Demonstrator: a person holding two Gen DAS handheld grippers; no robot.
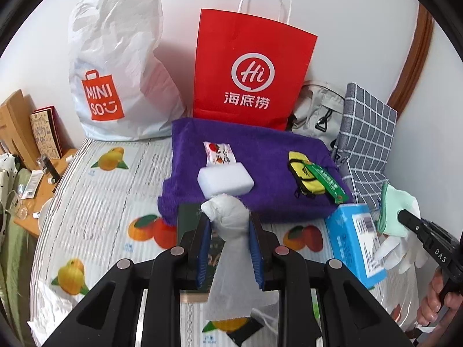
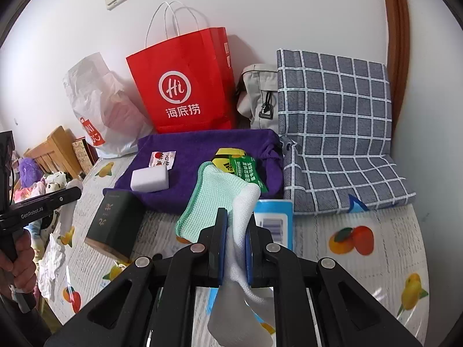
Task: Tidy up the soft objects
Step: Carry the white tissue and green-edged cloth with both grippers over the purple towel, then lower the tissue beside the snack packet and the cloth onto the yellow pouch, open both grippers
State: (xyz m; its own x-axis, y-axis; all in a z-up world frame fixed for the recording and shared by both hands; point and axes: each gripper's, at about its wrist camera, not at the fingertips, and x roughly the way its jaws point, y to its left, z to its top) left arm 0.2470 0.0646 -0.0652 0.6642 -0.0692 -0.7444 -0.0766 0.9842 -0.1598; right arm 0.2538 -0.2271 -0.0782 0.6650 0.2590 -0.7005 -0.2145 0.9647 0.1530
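Observation:
My left gripper point(image 1: 228, 219) is shut on a crumpled white tissue point(image 1: 228, 248), held above the fruit-print tablecloth just in front of the purple towel point(image 1: 260, 156). My right gripper point(image 2: 235, 225) is shut on a white and mint-green work glove point(image 2: 220, 196), held above the table's front; this glove also shows at the right of the left wrist view point(image 1: 398, 217). On the purple towel point(image 2: 196, 156) lie a white sponge point(image 1: 224, 180), a small white snack packet point(image 1: 218, 151), a yellow pouch point(image 1: 303, 176) and a green packet point(image 1: 328, 182).
A red paper bag point(image 1: 251, 69) and a white Miniso plastic bag point(image 1: 115, 66) stand against the wall. A grey checked cloth point(image 2: 338, 121) and a beige bag point(image 2: 260, 95) lie at the right. A dark green box point(image 2: 115, 222) and a blue box point(image 1: 356, 240) sit on the table.

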